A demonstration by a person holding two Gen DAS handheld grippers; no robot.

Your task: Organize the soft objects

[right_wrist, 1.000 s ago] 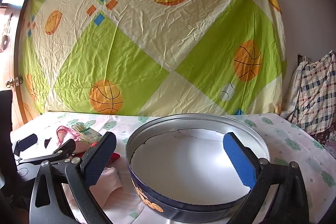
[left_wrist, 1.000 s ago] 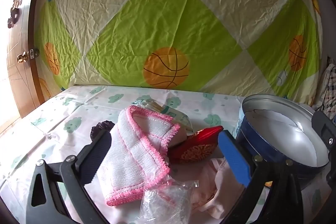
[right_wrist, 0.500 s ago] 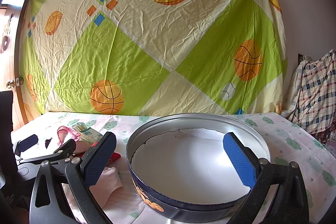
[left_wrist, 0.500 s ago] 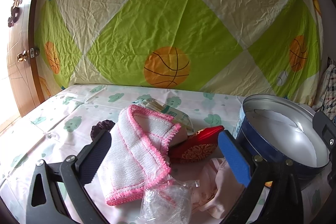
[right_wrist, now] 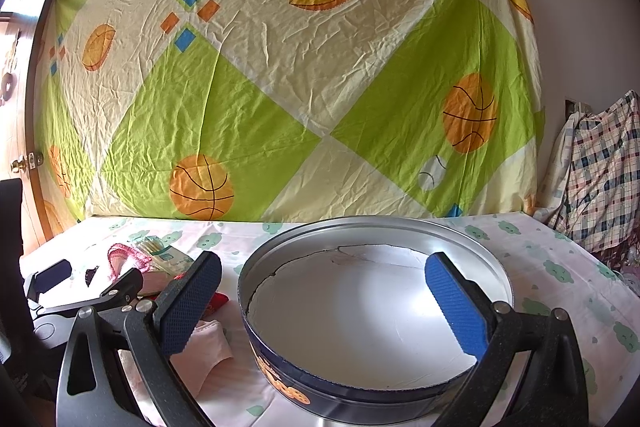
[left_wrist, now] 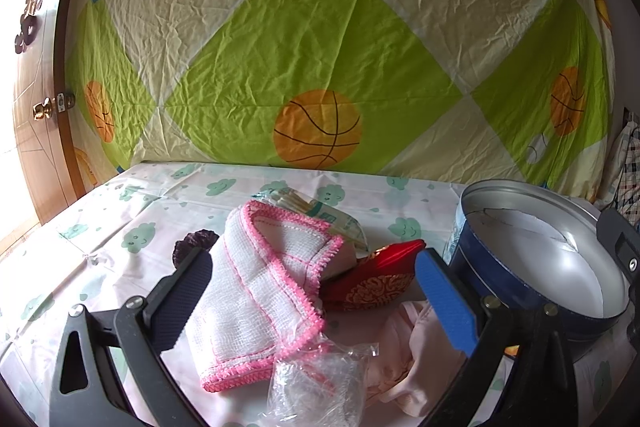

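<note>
- Left wrist view: the left gripper [left_wrist: 316, 291] hangs low over a heap of soft things on the bed sheet [left_wrist: 132, 211], jaws spread wide, nothing held.
- Between the fingers lies the white cloth [left_wrist: 256, 291] with its pink crocheted edge, loosely folded. It looks light and floppy, so it will likely sag and unfold if pinched at one corner; the thick folded middle seems the safer bite.
- Beside it a red pouch [left_wrist: 376, 279], shiny and probably slippery; a pale pink garment [left_wrist: 404, 347], limp; and a clear plastic bag [left_wrist: 320, 383] in front, crinkly and apt to slide.
- Behind the cloth, a packet [left_wrist: 320, 211] and a dark scrunchie [left_wrist: 192, 243], partly hidden.
- Right wrist view: the right gripper [right_wrist: 320, 307] also stands wide, holding nothing, framing the round tin [right_wrist: 280, 383], which is empty apart from its white liner.
- The tin sits just right of the heap, a short carry for each soft piece.
</note>
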